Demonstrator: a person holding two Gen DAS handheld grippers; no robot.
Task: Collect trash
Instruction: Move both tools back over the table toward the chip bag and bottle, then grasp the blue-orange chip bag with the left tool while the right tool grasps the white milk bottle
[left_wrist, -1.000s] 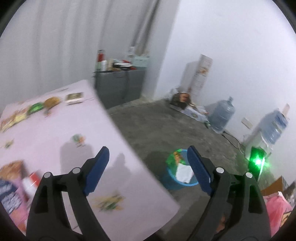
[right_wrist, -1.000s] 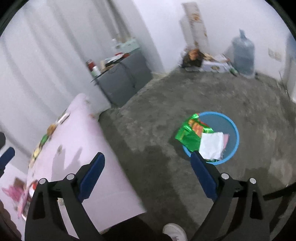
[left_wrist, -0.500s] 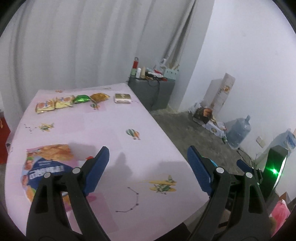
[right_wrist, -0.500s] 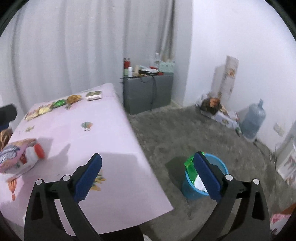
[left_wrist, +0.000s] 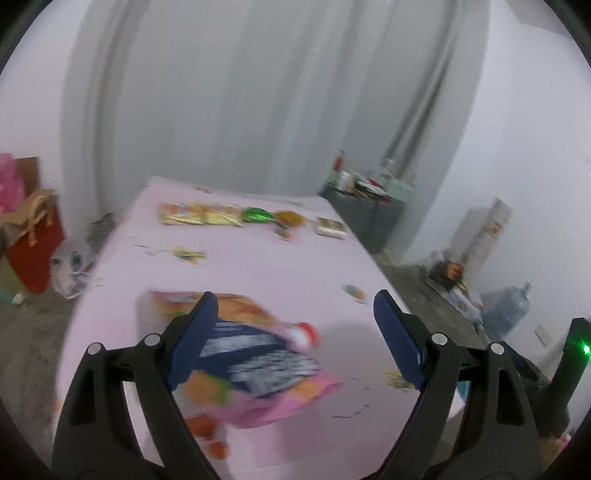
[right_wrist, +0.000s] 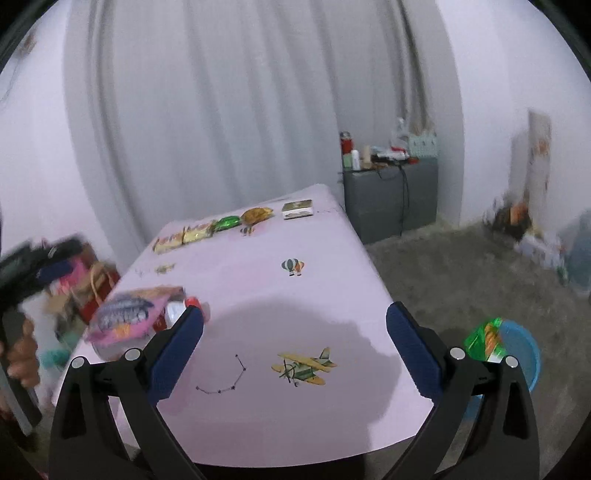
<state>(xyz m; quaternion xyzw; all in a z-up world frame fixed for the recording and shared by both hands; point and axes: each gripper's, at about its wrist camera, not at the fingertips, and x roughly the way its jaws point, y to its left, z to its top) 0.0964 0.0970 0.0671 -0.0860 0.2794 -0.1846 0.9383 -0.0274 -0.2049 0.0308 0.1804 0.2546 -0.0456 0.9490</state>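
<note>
A pink table (left_wrist: 258, 269) fills both views. My left gripper (left_wrist: 295, 332) hovers open over a blurred pink-and-blue snack bag (left_wrist: 258, 365) with a red-capped bottle (left_wrist: 304, 332) beside it; nothing is held. My right gripper (right_wrist: 295, 328) stands open and empty above the table's near end (right_wrist: 314, 295). To its left lie the same snack bag (right_wrist: 125, 314) and bottle (right_wrist: 181, 310). Several wrappers (right_wrist: 207, 229) and a small box (right_wrist: 297, 208) line the far edge. The blue bin (right_wrist: 521, 354), a green wrapper (right_wrist: 484, 338) sticking out, stands on the floor at right.
A grey cabinet (right_wrist: 391, 195) with bottles stands behind the table. A red bag (left_wrist: 33, 243) and clutter sit on the floor to the left. A water jug (left_wrist: 509, 306) and boxes are at the right wall. A hand (right_wrist: 22, 354) holds the left gripper's handle.
Both views swung left from the bin and floor onto the table. The left gripper came over the snack bag and is still sweeping. The right gripper has held still lately. Both stayed open.
</note>
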